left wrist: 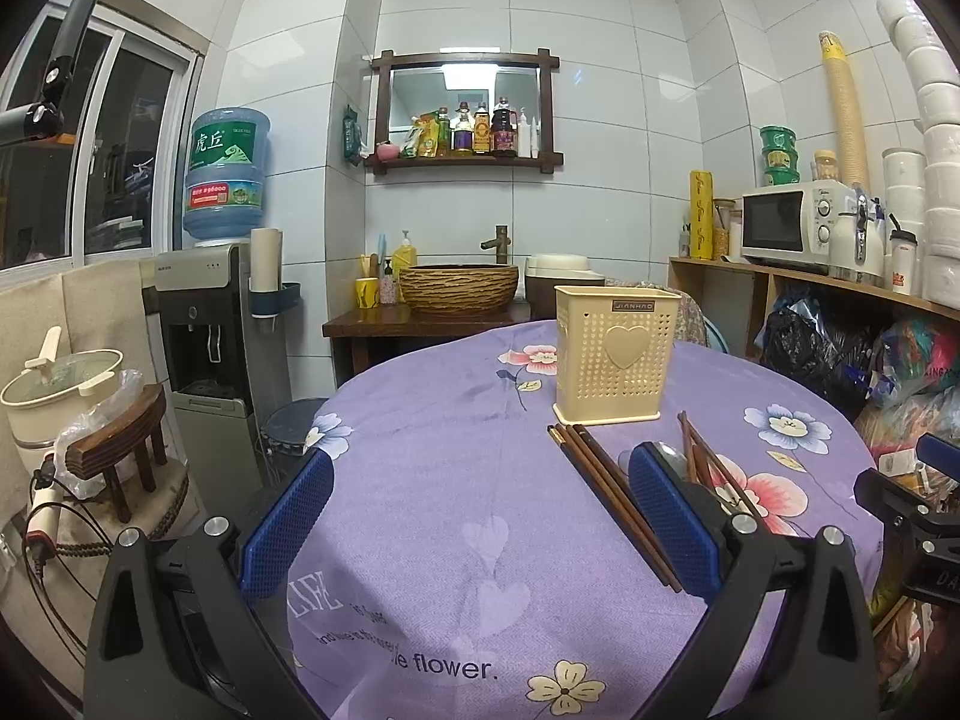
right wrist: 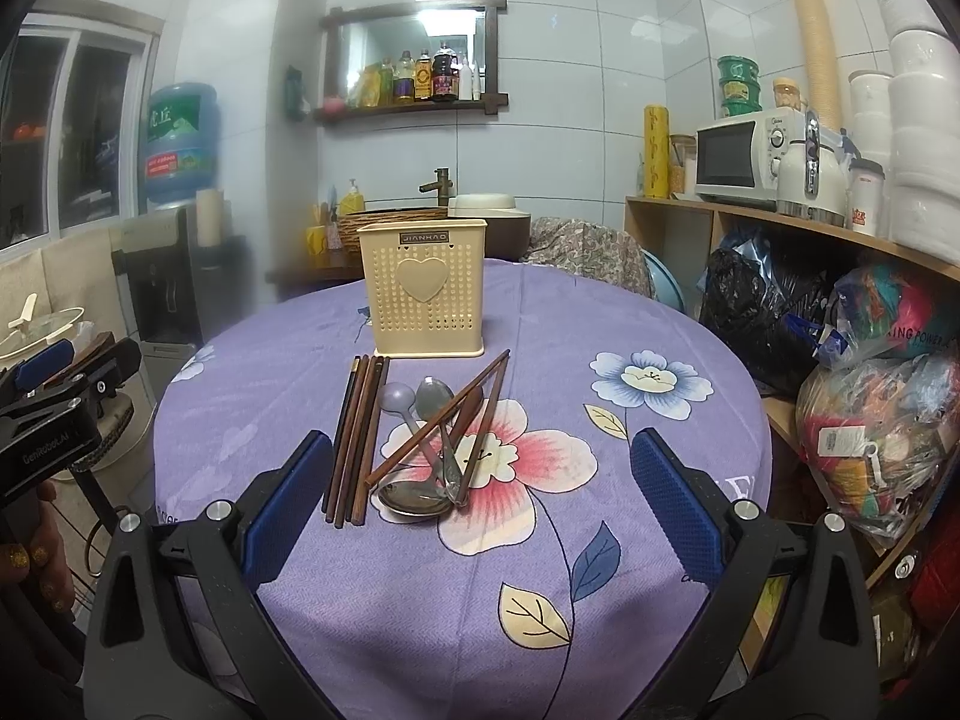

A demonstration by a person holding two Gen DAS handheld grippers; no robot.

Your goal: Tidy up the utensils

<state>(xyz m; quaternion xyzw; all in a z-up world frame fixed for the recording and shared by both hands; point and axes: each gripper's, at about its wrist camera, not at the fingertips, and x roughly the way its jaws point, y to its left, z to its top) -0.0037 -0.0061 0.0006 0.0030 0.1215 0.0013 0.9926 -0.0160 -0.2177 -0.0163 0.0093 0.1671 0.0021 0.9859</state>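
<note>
A cream perforated utensil holder [right wrist: 422, 294] with a heart on its front stands upright on the purple flowered tablecloth [right wrist: 540, 570]; it also shows in the left wrist view [left wrist: 615, 353]. In front of it lie a bundle of brown chopsticks [right wrist: 354, 438], more crossed chopsticks [right wrist: 447, 420], a lilac spoon [right wrist: 397, 399] and metal spoons [right wrist: 420, 495]. My right gripper [right wrist: 480, 510] is open and empty, just short of the pile. My left gripper [left wrist: 480, 522] is open and empty, left of the chopsticks [left wrist: 612, 501]; it also shows at the left edge of the right wrist view [right wrist: 72, 372].
A water dispenser [left wrist: 204, 324] and a pot on a stool [left wrist: 60, 384] stand left of the round table. A basin counter [left wrist: 456, 294] is behind it. A shelf with a microwave [left wrist: 792, 225] and full bags [right wrist: 870, 420] is at the right.
</note>
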